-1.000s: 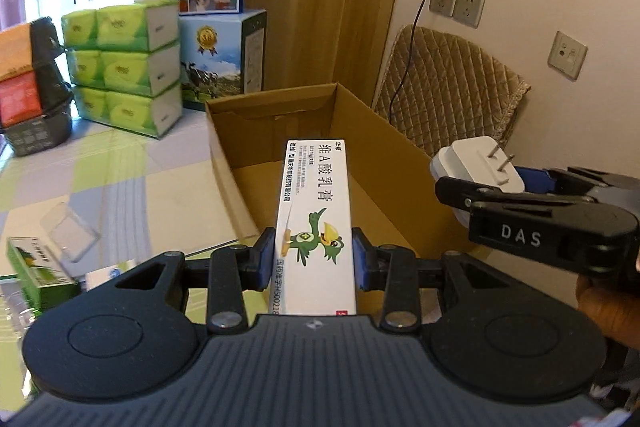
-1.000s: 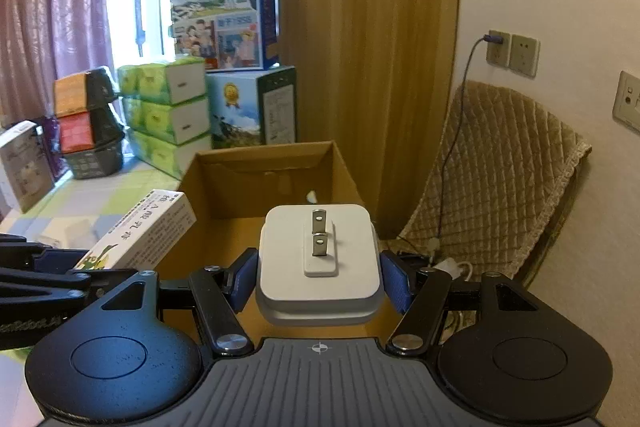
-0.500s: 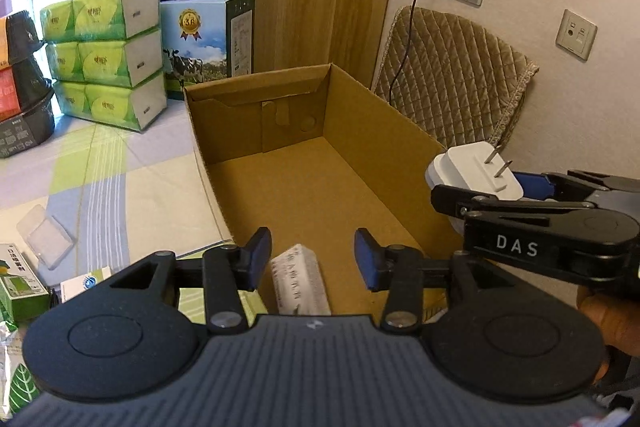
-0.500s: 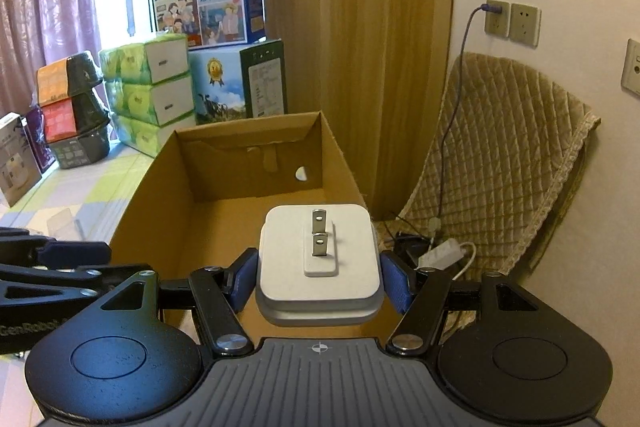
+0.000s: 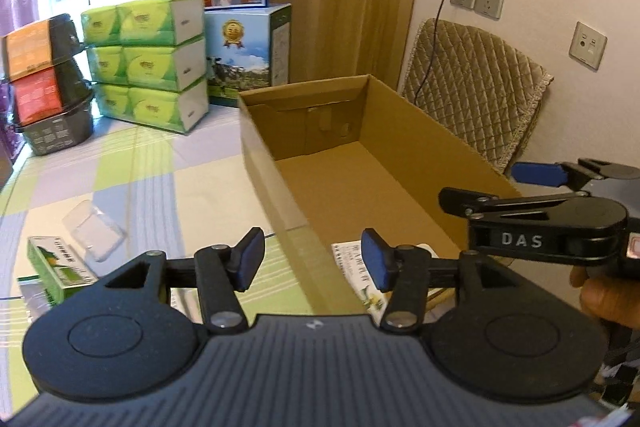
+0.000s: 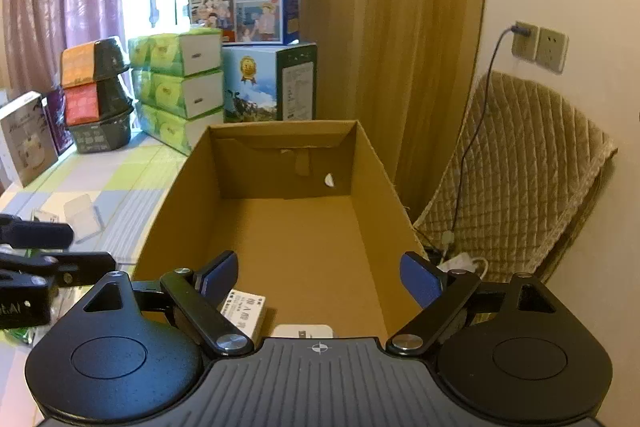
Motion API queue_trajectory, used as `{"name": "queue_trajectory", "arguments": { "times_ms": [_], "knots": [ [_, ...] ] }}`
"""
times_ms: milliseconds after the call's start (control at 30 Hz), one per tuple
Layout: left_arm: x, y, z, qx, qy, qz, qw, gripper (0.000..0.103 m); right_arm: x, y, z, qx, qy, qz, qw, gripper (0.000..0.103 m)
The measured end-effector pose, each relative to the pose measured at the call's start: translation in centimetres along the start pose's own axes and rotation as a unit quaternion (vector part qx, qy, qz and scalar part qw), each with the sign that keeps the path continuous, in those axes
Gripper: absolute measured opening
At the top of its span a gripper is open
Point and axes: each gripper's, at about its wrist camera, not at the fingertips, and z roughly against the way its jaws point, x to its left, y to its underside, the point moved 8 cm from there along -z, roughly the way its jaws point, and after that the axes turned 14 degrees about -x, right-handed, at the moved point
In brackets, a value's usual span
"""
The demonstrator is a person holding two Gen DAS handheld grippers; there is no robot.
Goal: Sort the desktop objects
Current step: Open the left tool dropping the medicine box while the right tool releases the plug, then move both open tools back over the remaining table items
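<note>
Ointment box (image 6: 244, 311) lies flat on floor of cardboard box (image 6: 372, 163), near end, L side. White plug adapter (image 6: 303, 330) just beside it to the R, mostly hidden behind R gripper body. L wrist view: only part of the ointment box (image 5: 362, 279) shows, behind the R pad of L gripper; adapter a white sliver at most, can't confirm.

L gripper (image 5: 312, 259): jaws apart, nothing between pads, sits over near L wall of the carton (image 5: 260, 151). R gripper (image 6: 318, 279): jaws spread wide, empty, above carton interior. L view shows R gripper (image 5: 480, 187) from the side w/ a hand (image 5: 608, 303) behind it; R view shows L gripper (image 6: 80, 247) at its left edge.

Only L view: green box (image 5: 56, 267) and clear plastic case (image 5: 94, 235) on checked tabletop (image 5: 140, 167). R view has the case (image 6: 82, 217) too. Both views: green tissue packs (image 5: 148, 59) stacked at back.
</note>
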Motion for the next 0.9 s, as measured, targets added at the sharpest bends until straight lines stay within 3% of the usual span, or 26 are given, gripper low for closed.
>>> {"name": "queue_trajectory", "arguments": {
  "times_ms": [567,900],
  "knots": [
    [9.1,0.1,8.4,-0.011,-0.083,0.005,0.9965,0.062,10.3,-4.4,4.6,-0.033,-0.084,0.025,0.996,0.091],
    [14.0,3.0,12.7,-0.003,-0.124,0.022,0.9920,0.068,16.4,-3.4,5.8,-0.019,-0.130,0.031,0.991,0.092]
  ]
}}
